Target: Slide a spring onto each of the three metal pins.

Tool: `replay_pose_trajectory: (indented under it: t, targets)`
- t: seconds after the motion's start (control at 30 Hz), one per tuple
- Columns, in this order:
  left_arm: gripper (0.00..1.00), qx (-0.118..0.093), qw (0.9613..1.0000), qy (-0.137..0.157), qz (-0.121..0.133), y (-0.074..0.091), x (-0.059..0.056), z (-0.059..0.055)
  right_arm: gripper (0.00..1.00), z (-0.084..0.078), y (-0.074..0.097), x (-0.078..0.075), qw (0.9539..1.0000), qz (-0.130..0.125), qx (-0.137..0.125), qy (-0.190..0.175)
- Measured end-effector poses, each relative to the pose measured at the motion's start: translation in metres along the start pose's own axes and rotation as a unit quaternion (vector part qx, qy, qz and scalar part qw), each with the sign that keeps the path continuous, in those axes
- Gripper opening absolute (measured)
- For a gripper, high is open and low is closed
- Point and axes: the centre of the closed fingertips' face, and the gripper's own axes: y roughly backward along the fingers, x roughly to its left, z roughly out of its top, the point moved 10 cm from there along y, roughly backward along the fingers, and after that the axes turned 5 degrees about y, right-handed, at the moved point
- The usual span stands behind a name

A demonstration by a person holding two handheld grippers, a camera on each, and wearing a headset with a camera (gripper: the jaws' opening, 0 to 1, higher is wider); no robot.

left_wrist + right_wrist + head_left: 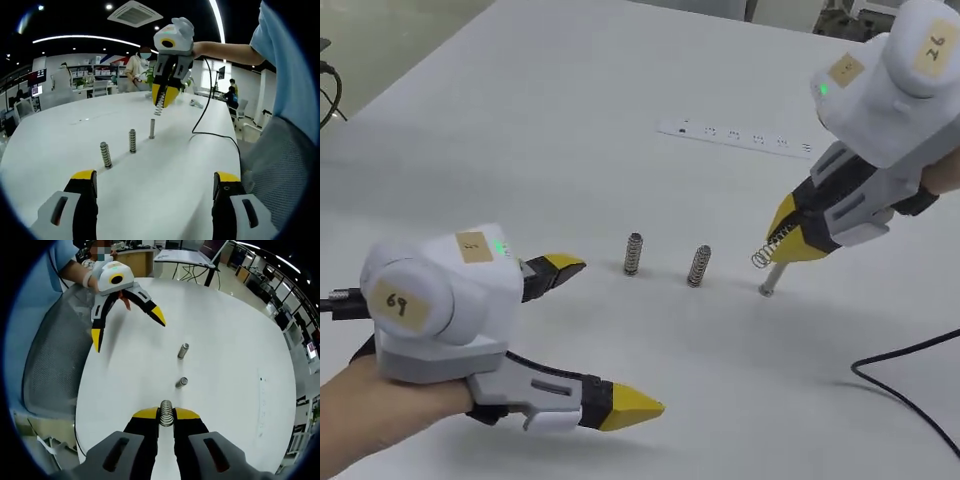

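On the white table [520, 150] stand three metal pins in a row. Two of them, one [633, 254] and the other [698, 266], carry a spring. The third pin [769, 282] is bare. My right gripper [778, 245] is shut on a spring [764, 254] tilted just above that bare pin. The right gripper view has the spring [166, 412] end-on between the yellow tips of the right gripper [166, 416], with the two sprung pins [181, 382] [183, 350] beyond. My left gripper [605, 337] is open near the front edge, holding nothing. In the left gripper view, the bare pin [152, 128] stands below the held spring [160, 106].
A white power strip [735, 135] lies at the back of the table. A black cable [910, 390] curls over the right front corner. A grey mesh chair [55, 355] stands by the table edge. People and desks are far behind.
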Motion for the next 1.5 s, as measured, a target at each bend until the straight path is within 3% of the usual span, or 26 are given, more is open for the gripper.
replay_pose_trajectory:
  t: [0.27, 0.7, 1.5]
  targets:
    - [0.93, -0.001, 1.0000, -0.002, 0.002, 0.000, 0.000, -0.001, 0.07, -0.015, 0.005, -0.017, 0.9994, -0.005, 0.034, -0.006]
    - [0.92, 0.004, 1.0000, 0.002, 0.007, 0.002, 0.003, -0.006, 0.07, -0.022, -0.005, -0.017, 0.9977, 0.014, 0.066, -0.001]
    - [0.90, 0.008, 0.9999, 0.011, 0.007, 0.000, 0.006, -0.010, 0.08, -0.027, -0.018, -0.018, 0.9955, 0.029, 0.090, 0.003]
